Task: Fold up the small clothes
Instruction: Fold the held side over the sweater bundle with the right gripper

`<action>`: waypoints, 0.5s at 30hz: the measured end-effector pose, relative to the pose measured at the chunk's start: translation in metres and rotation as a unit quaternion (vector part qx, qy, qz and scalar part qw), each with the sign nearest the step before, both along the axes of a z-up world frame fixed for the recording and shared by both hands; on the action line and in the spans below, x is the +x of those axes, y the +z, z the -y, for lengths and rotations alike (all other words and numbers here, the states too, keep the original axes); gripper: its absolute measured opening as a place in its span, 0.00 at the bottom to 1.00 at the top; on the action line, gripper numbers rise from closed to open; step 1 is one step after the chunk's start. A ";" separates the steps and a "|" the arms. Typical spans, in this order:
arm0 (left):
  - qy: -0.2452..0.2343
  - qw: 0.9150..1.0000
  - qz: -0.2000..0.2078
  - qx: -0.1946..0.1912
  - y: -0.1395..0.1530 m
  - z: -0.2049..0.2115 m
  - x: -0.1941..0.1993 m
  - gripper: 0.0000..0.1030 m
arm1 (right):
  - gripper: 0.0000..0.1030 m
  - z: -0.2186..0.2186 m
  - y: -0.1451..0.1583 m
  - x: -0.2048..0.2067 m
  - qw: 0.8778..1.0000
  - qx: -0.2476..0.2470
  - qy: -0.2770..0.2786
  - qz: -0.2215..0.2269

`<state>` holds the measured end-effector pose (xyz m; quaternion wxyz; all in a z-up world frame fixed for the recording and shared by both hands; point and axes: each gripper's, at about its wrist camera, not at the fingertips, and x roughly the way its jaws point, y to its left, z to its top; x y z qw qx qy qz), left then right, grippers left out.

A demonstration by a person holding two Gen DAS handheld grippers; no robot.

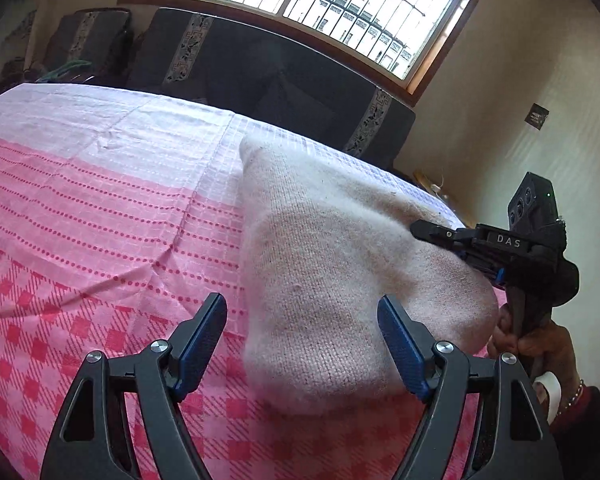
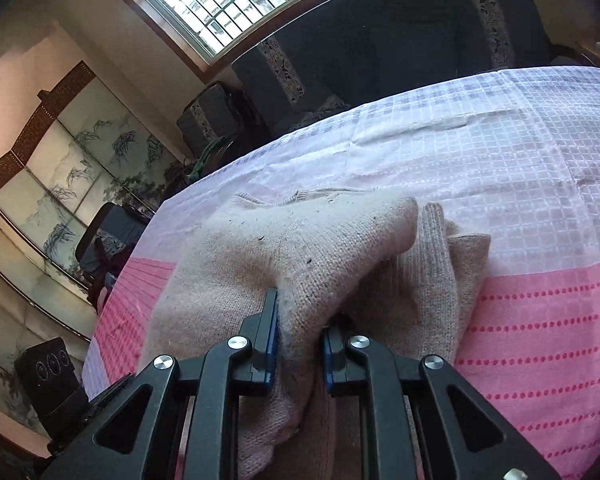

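A small beige knitted garment lies on the pink and white checked cloth that covers the table. In the right wrist view the same garment is bunched up, and my right gripper is shut on a fold of it, blue pads pressing the knit from both sides. From the left wrist view that right gripper reaches onto the garment's right edge, held by a hand. My left gripper stands open just above the garment's near end, whose corner lies between the fingers without touching the pads.
A dark sofa stands behind the table under a barred window. A painted folding screen and dark cushions are off to the left. The left gripper's body shows at the lower left in the right wrist view.
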<state>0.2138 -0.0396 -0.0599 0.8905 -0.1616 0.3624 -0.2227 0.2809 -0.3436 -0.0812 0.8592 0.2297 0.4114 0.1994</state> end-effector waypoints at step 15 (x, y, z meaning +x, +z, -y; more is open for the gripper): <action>-0.041 0.998 -0.021 0.054 -0.023 0.035 0.033 0.84 | 0.20 0.044 -0.026 0.000 0.998 0.046 -0.025 -0.025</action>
